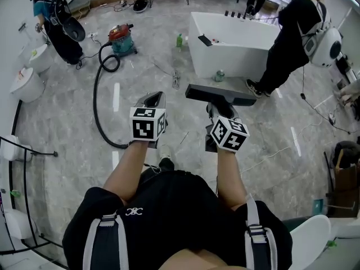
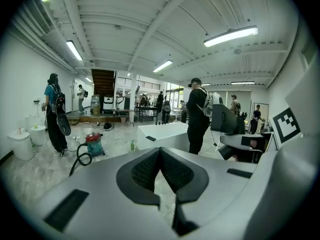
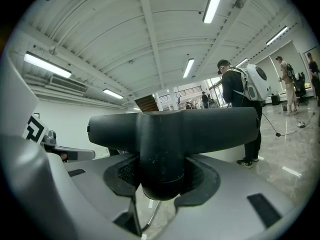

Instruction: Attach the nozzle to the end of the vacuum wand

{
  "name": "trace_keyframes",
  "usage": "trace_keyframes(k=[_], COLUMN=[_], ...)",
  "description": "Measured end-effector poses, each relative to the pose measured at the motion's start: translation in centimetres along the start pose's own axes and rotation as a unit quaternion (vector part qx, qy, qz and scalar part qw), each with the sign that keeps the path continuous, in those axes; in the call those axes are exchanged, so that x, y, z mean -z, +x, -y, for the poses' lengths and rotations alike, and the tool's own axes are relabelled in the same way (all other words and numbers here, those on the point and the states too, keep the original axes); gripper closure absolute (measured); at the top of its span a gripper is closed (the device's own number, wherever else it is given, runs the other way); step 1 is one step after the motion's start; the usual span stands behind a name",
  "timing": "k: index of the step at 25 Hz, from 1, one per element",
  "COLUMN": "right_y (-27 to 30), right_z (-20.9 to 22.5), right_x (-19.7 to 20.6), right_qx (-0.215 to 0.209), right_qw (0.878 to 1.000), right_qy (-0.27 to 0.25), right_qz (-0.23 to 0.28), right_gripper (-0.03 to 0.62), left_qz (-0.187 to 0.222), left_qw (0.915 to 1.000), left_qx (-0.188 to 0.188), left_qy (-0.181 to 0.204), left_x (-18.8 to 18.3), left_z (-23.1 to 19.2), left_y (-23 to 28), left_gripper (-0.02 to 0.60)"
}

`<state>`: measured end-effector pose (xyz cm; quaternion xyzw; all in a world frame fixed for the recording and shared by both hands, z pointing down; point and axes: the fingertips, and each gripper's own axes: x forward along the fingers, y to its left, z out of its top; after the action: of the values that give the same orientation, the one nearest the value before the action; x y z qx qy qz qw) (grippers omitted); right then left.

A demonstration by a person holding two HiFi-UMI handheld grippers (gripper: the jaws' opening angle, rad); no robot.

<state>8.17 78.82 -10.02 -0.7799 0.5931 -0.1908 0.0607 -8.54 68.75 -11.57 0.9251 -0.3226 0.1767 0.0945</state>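
Note:
A black T-shaped floor nozzle point(image 1: 220, 94) sticks out ahead of my right gripper point(image 1: 216, 110), which is shut on the nozzle's round neck point(image 3: 161, 154). In the right gripper view the wide head point(image 3: 220, 126) lies crosswise above the jaws. My left gripper point(image 1: 153, 101) is level with it on the left, shut with nothing in it, its pads point(image 2: 150, 169) touching. A red and teal vacuum point(image 1: 122, 40) stands far off at the upper left. Its black hose point(image 1: 97, 103) curves over the floor toward me. I cannot make out the wand for certain.
A white bathtub point(image 1: 230, 44) stands ahead on the right with a person in black point(image 1: 292, 38) beside it. A green bottle point(image 1: 179, 40) and thin metal pieces point(image 1: 175, 79) lie on the grey floor. Another person point(image 1: 53, 24) and white toilets point(image 1: 25, 83) are at the left.

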Motion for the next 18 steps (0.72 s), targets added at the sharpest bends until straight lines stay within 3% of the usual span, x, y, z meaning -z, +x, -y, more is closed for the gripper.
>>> trace_keyframes(k=[10, 18], right_y=[10.5, 20.7], right_z=[-0.4, -3.3], right_x=[-3.0, -5.3], right_qx=[0.002, -0.009], right_qw=[1.000, 1.000], right_qy=[0.005, -0.007], right_qz=[-0.009, -0.019], right_gripper=[0.407, 0.407], left_qz=[-0.007, -0.014], left_qw=[0.9997, 0.9992], left_qx=[0.007, 0.008], left_qy=[-0.021, -0.035], left_x=[-3.0, -6.1], left_z=[-6.5, -13.7], left_y=[8.3, 14.8], left_gripper=[0.571, 0.571])
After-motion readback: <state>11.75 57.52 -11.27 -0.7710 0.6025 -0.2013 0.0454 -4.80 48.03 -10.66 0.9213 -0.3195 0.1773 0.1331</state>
